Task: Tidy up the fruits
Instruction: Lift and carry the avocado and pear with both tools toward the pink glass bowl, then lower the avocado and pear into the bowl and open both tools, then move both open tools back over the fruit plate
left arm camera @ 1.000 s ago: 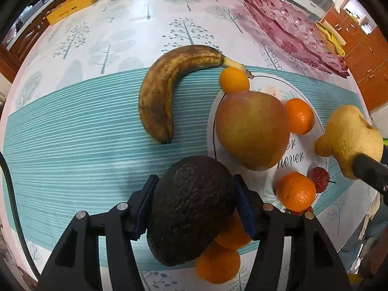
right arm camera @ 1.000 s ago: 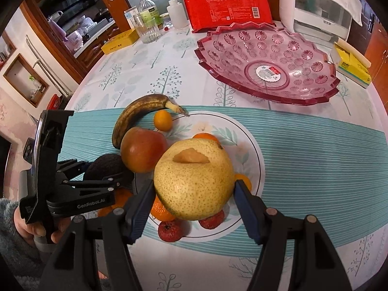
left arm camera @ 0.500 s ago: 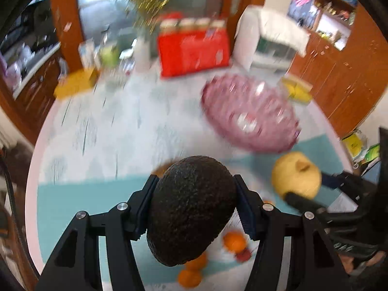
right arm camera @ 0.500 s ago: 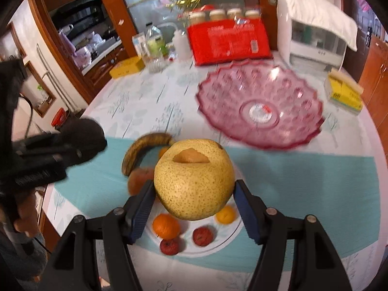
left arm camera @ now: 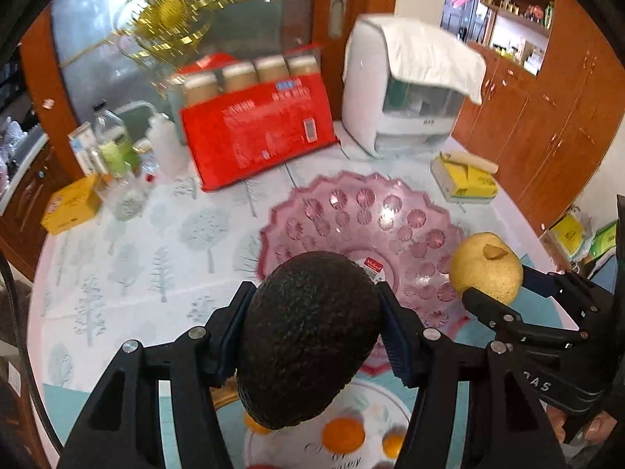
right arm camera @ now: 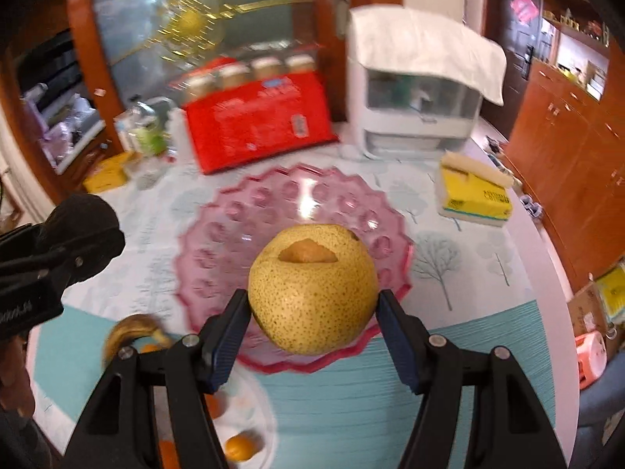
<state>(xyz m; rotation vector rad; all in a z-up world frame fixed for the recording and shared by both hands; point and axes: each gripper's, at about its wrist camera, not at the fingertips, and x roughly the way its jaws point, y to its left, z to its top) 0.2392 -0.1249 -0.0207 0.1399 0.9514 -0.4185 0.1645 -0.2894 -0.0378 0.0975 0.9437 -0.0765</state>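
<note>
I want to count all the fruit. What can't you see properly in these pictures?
- Left view: the avocado in the left claw hides much of the white plate; the bottom edge cuts off the oranges.
- Right view: the banana is blurred.
- Right view: the pear covers the pink bowl centre.

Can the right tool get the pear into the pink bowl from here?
Probably yes. The right tool holds the pear above the near rim of the pink bowl, which looks empty, and the left tool with its avocado stays off to the side.
</note>
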